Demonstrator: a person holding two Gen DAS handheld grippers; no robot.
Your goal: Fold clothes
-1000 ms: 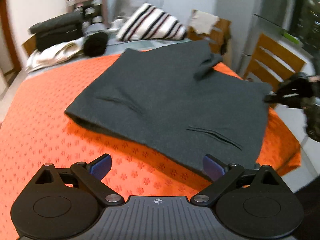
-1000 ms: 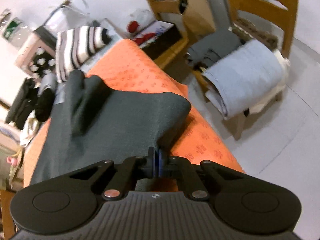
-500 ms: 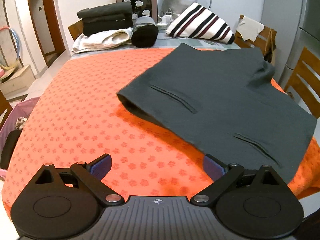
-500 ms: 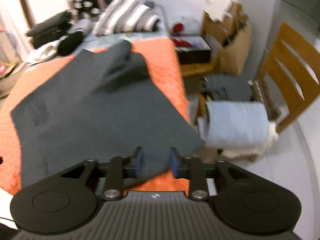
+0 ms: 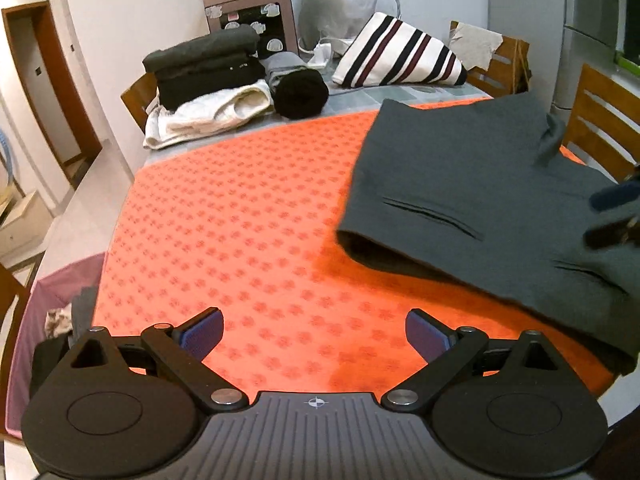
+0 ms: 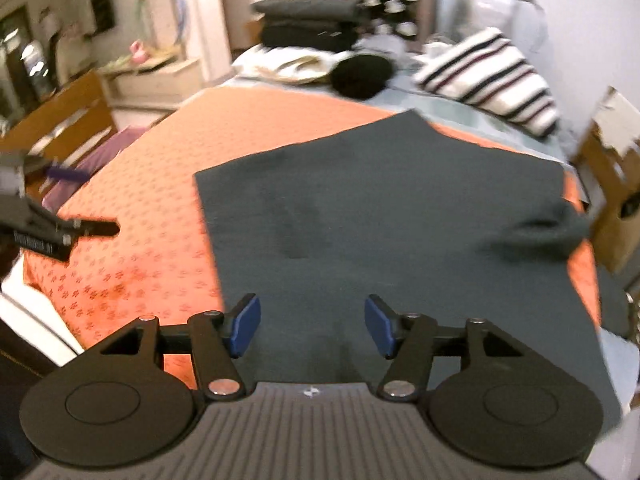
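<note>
Garment [image 5: 472, 184], dark grey w/ two slit pockets, lay flat on orange cloth [image 5: 240, 220]. Left gripper [image 5: 314, 334] spread, empty; right gripper [image 6: 312, 326] opening, nothing pinched.

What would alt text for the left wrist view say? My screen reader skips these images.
The open left gripper hovers over an orange patterned tablecloth, nothing between its blue pads. A dark grey garment lies flat to the right, the right gripper blurred at the frame's edge above it. Folded clothes and a striped cushion sit at the far end.
</note>
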